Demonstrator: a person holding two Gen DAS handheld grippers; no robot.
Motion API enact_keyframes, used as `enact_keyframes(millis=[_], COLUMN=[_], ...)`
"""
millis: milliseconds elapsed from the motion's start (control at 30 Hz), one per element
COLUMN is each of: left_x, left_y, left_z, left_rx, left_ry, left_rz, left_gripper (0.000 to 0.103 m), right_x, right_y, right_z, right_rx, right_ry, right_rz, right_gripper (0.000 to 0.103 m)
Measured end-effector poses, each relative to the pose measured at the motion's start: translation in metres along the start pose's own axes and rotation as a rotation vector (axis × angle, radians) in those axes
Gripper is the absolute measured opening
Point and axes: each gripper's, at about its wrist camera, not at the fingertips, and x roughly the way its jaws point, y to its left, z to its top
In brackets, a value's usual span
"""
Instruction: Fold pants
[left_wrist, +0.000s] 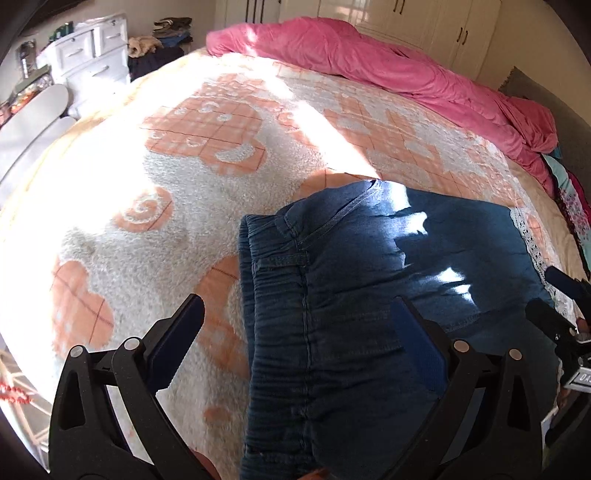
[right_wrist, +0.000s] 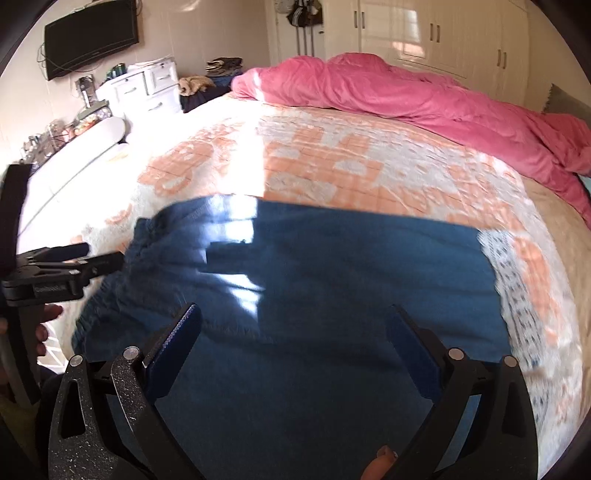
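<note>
We saw the jeans (left_wrist: 369, 288) lying folded on the near part of the bed (left_wrist: 155, 192), waistband to the left and a lace-trimmed hem to the right, with sun patches across the denim. Our left tongs (left_wrist: 297, 325) hovered with fingers apart over the waistband end, gripping nothing, and our right tongs (right_wrist: 293, 332) were likewise spread wide above the middle of the jeans. A pink duvet (right_wrist: 406, 92) lay bunched along the far edge.

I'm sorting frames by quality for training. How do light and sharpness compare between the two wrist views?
Left wrist view: sharp; a sunlight band overexposes the blanket, bright patches on the jeans. Right wrist view: motion blur smears the jeans and lace hem, glare on the denim. Both show fisheye bending.
</note>
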Motion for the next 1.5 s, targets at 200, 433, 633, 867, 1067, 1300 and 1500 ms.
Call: enact_keyframes(millis=[200,433,633,867,1067,1300,1500], left_x=[0.023,0.048,0.078,0.05,0.026,0.02,0.001], left_y=[0.016,0.023,0.025,0.018,0.007,0.006,0.005], left_z=[0.03,0.043,0.04,0.043,0.032,0.024,0.016], left_rx=[0.047,0.093,0.099,0.123,0.179,0.2,0.198], left_ry=[0.007,-0.01,0.033,-0.064,-0.128,-0.133,-0.165], left_rz=[0.019,0.029,-0.073,-0.092,-0.075,-0.054,-0.06], left_gripper=[0.095,0.094,0.035,0.028,0.026,0.026,0.026], right_x=[0.039,0.077,0.116,0.139,0.158,0.144,0.086], right_y=[-0.002,-0.001,0.008,0.025,0.042,0.057,0.047], right_z=[0.041,0.077,0.093,0.099,0.091,0.074,0.065], right_rx=[-0.06,-0.139,-0.281,-0.409,-0.557,-0.556,-0.462], right_ry=[0.043,0.069,0.129,0.156,0.182,0.14,0.017], right_rz=[0.051,0.124,0.082,0.125,0.115,0.153,0.15], right_gripper=[0.099,0.099,0.099,0.098,0.087,0.017,0.012])
